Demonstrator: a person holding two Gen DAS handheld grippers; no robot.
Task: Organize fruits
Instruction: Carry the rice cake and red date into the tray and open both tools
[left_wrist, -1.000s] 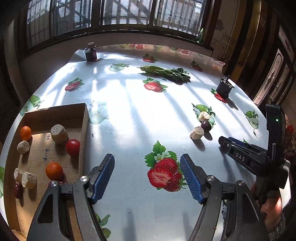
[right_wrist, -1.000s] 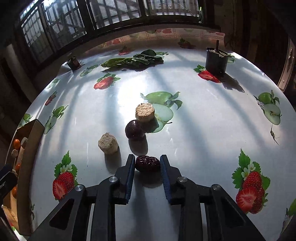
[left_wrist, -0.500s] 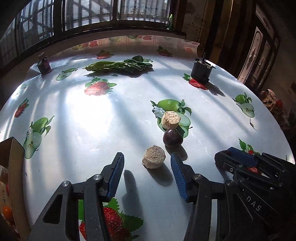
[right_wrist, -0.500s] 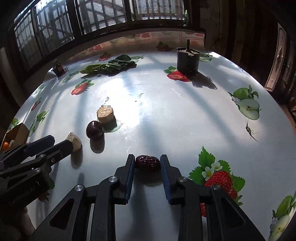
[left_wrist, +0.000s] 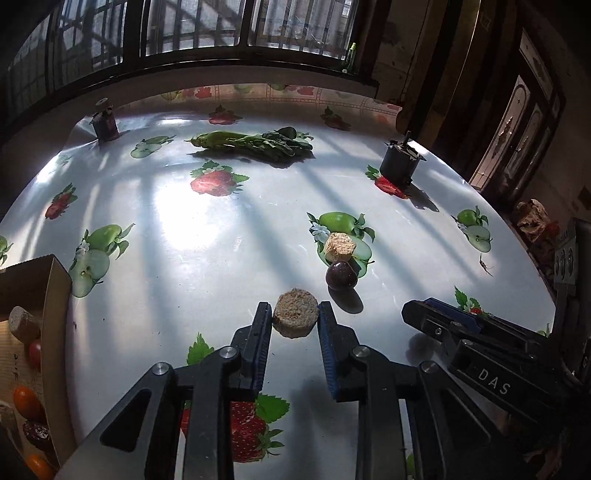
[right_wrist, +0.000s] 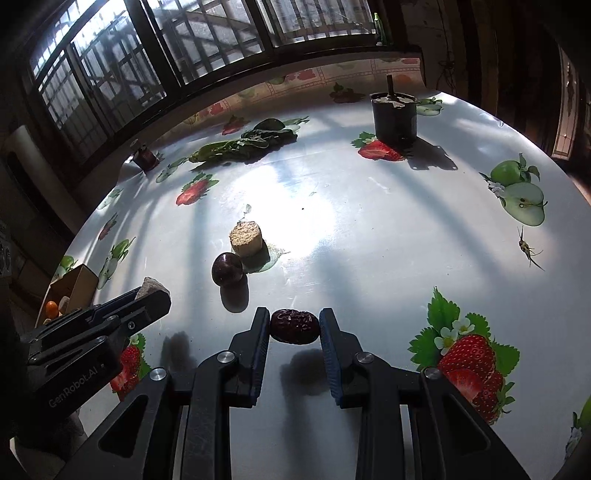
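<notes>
Your left claw (left_wrist: 295, 314) has clamped onto the tan round cake (left_wrist: 295, 313), pads pressing both its sides, low over the worktop (left_wrist: 207, 236). Your right claw (right_wrist: 294, 326) grips the wrinkled red date (right_wrist: 294, 326) just above the worktop. A dark plum (left_wrist: 341, 274) sits just beyond the cake, touching a second tan cake (left_wrist: 339, 246). The cardboard box (left_wrist: 55, 295) with fruit in it lies at your far left

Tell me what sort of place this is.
Probably a room in a home, not a lab: a table under a fruit-printed tablecloth, barred windows behind it, an ornate wooden door to the side, and leafy greens lying on the table.
</notes>
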